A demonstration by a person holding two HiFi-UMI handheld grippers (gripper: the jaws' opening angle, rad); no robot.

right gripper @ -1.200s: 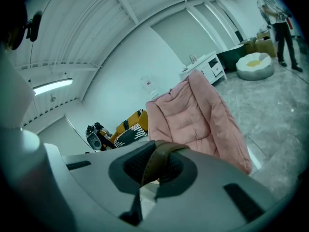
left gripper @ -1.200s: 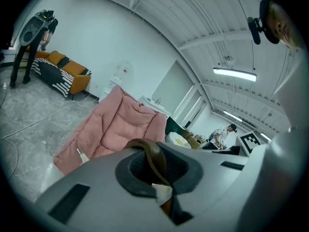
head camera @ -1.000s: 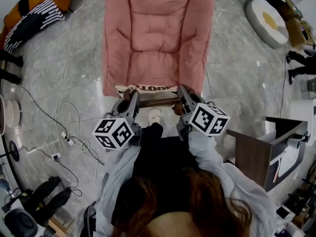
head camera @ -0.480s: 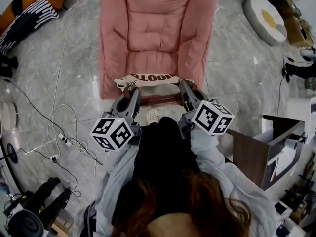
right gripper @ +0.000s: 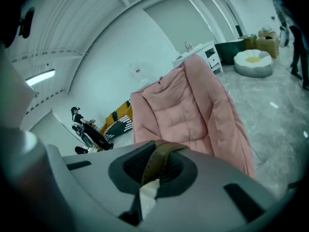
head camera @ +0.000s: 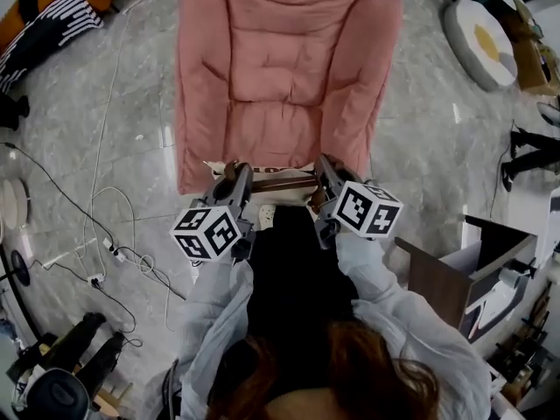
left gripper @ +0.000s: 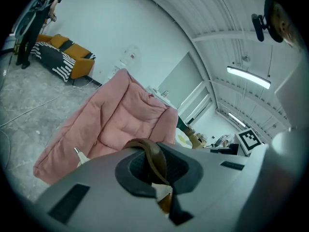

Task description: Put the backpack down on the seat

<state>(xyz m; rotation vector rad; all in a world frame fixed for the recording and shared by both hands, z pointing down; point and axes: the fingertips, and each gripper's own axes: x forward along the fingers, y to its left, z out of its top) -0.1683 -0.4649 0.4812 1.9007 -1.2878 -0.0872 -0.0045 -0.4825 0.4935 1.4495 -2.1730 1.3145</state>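
Note:
The seat [head camera: 280, 68] is a pink padded armchair, straight ahead in the head view. The backpack [head camera: 278, 180], cream with brown straps, hangs at the seat's front edge between my two grippers, mostly hidden by them. My left gripper [head camera: 238, 173] is shut on a brown strap [left gripper: 153, 159] at the bag's left end. My right gripper [head camera: 322, 166] is shut on the other brown strap [right gripper: 157, 162], with cream fabric [right gripper: 146, 195] below it. Both gripper views look over the jaws onto the pink seat [left gripper: 120, 120] [right gripper: 193, 110].
Cables [head camera: 114, 234] trail over the marble floor at left. An orange sofa with a striped cushion [head camera: 48, 20] stands far left, and a round floor cushion [head camera: 479, 42] far right. A brown cabinet [head camera: 446, 274] stands close on my right. Other people's legs [head camera: 529, 143] [head camera: 79, 348] stand nearby.
Both grippers stay shut on the straps at the seat's front edge. The bag's cream top showed fully half a second ago and is now mostly hidden behind the grippers.

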